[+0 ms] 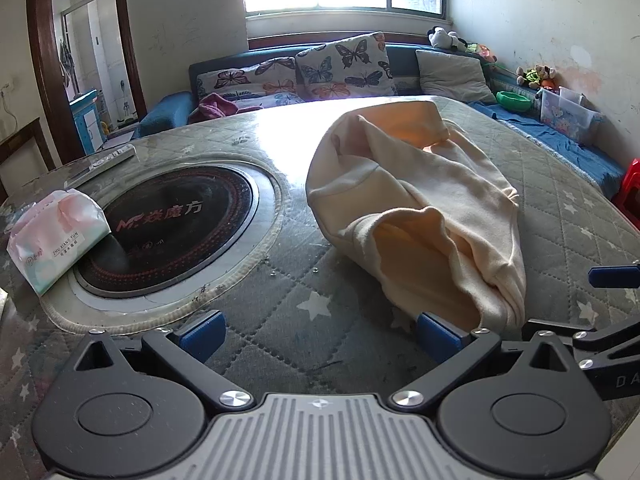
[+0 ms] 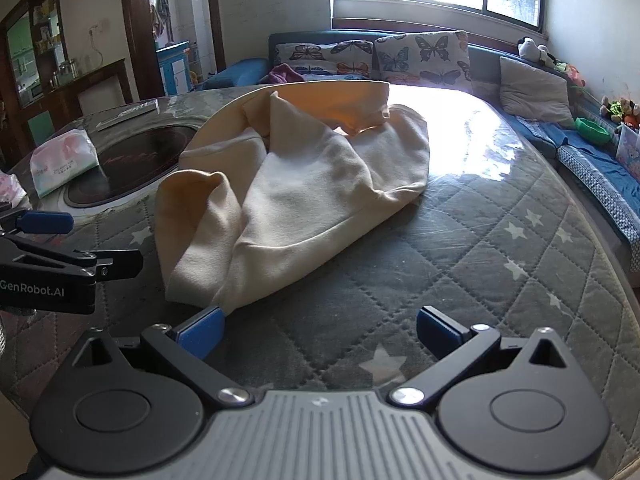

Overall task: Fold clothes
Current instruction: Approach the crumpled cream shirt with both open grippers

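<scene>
Both grippers hover low over the bench (image 2: 460, 272), and the cream garment (image 2: 304, 184) lies crumpled in a heap just right of the round black cooktop (image 1: 176, 220) set into the surface. Nothing folded yet by the look of it: this is the pick-up and spread-out stage.

Left gripper (image 1: 316, 332): fingers spread wide, holding nothing, the right pad just beside the near end of the garment. Right gripper (image 2: 318, 330): also wide open and empty, its left pad right at the near tip of the cloth.

The near end is bunched with an opening gaping toward the cooktop side, so the smart play, I'd say, is for each gripper to take a single layer at that near hem, well apart from one another, then draw outward to flatten it. Pinching the whole wad would only drag the lump along. The clear cover on the bench looks slick, so the cloth may slide; lift slightly, don't scrape. Mind the tissue pack (image 1: 56, 236) on the far side of the cooktop.
</scene>
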`<action>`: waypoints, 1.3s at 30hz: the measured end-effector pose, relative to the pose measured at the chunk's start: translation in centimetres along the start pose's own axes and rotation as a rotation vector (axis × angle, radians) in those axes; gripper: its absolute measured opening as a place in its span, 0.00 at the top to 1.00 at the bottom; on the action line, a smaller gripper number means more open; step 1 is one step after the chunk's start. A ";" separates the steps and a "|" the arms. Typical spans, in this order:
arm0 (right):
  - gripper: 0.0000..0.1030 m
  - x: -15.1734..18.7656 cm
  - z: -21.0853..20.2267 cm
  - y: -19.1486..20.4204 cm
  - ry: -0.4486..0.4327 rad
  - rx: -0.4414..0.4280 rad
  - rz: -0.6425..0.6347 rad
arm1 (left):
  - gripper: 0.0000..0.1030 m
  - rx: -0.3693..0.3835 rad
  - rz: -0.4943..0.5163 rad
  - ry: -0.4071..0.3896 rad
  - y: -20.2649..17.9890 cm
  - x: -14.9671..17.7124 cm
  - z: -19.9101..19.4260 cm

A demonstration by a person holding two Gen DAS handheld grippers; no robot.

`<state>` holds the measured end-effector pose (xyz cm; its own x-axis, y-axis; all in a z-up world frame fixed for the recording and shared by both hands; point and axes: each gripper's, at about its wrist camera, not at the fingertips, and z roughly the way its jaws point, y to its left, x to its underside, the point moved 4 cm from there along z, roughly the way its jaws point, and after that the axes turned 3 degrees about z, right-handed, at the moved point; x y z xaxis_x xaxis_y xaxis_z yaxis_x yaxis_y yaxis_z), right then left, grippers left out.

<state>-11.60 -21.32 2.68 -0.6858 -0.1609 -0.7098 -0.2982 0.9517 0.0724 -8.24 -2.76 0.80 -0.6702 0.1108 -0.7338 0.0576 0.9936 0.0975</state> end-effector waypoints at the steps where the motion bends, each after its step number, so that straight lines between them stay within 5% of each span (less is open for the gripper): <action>1: 0.00 0.0 0.0 0.1 0.001 0.000 -0.004 | 0.00 -0.001 0.004 0.001 -0.1 0.0 -0.1; 39: 0.00 0.3 -0.6 1.0 -0.001 -0.001 -0.030 | 0.00 0.002 0.043 0.011 -1.2 0.4 -0.9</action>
<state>-12.52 -20.56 2.92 -0.6756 -0.1892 -0.7126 -0.3197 0.9461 0.0520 -9.25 -3.95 0.93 -0.6755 0.1530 -0.7213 0.0876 0.9880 0.1275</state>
